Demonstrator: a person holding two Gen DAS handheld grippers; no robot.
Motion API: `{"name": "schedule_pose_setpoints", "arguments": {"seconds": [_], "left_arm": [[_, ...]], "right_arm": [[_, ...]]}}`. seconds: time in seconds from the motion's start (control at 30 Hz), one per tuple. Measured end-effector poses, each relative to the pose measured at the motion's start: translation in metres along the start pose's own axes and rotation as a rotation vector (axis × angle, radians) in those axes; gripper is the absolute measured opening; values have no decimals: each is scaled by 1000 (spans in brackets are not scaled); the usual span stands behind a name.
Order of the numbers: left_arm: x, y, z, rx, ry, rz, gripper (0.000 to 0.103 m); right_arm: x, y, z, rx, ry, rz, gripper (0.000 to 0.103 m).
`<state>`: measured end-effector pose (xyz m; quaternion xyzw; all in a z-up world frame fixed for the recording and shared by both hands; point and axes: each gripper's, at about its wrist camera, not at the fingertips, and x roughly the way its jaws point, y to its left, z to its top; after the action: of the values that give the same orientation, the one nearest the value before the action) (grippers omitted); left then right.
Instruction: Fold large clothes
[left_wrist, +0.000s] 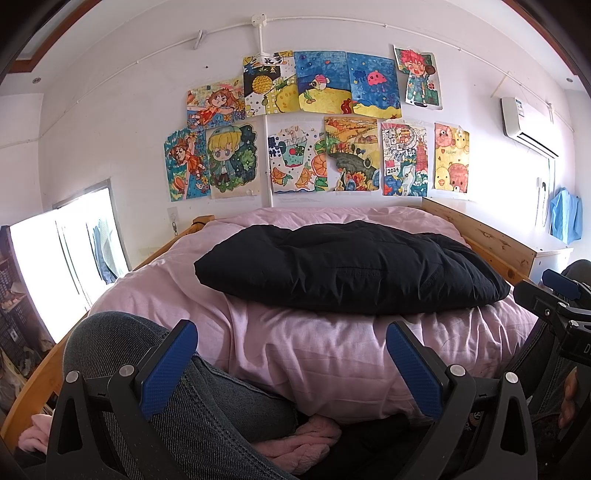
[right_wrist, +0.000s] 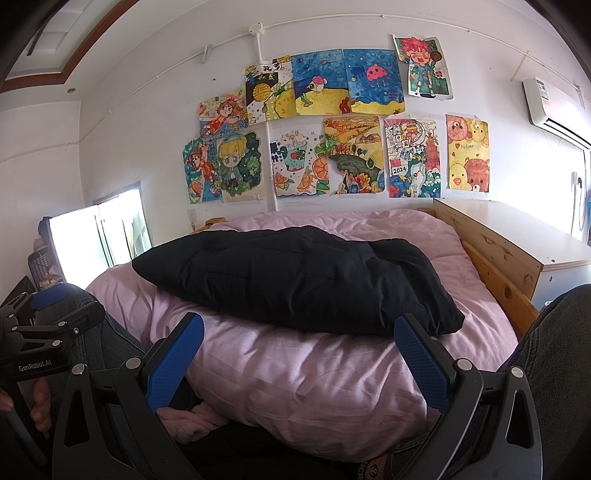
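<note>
A black padded garment (left_wrist: 351, 269) lies folded in a thick bundle across the pink bedding (left_wrist: 314, 354), in the middle of the bed. It also shows in the right wrist view (right_wrist: 295, 280). My left gripper (left_wrist: 291, 362) is open and empty, held low in front of the bed, short of the garment. My right gripper (right_wrist: 299, 358) is open and empty too, near the garment's near right corner but apart from it. The right gripper shows at the right edge of the left wrist view (left_wrist: 557, 306); the left one shows at the left edge of the right wrist view (right_wrist: 40, 332).
The person's jeans-clad knees (left_wrist: 155, 369) flank the grippers. A wooden bed frame (left_wrist: 498, 243) runs along both sides. A white cabinet (right_wrist: 517, 236) stands at the right. Drawings (left_wrist: 314, 129) cover the far wall. A bright window (left_wrist: 62, 273) is at the left.
</note>
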<state>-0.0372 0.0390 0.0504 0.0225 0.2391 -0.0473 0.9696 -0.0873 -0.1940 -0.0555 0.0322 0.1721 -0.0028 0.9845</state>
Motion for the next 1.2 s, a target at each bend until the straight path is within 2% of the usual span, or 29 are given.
{"name": "schedule_pose_setpoints", "arguments": {"seconds": [0.57, 0.8, 1.2], "left_arm": [[0, -1, -1, 0, -1, -2, 103], [-2, 5, 8, -10, -7, 32, 103], [2, 5, 6, 15, -4, 20, 103]], "right_arm": [[0, 0, 0, 1, 0, 0, 102], [0, 1, 0, 3, 0, 0, 102], [1, 6, 0, 11, 3, 2, 102]]}}
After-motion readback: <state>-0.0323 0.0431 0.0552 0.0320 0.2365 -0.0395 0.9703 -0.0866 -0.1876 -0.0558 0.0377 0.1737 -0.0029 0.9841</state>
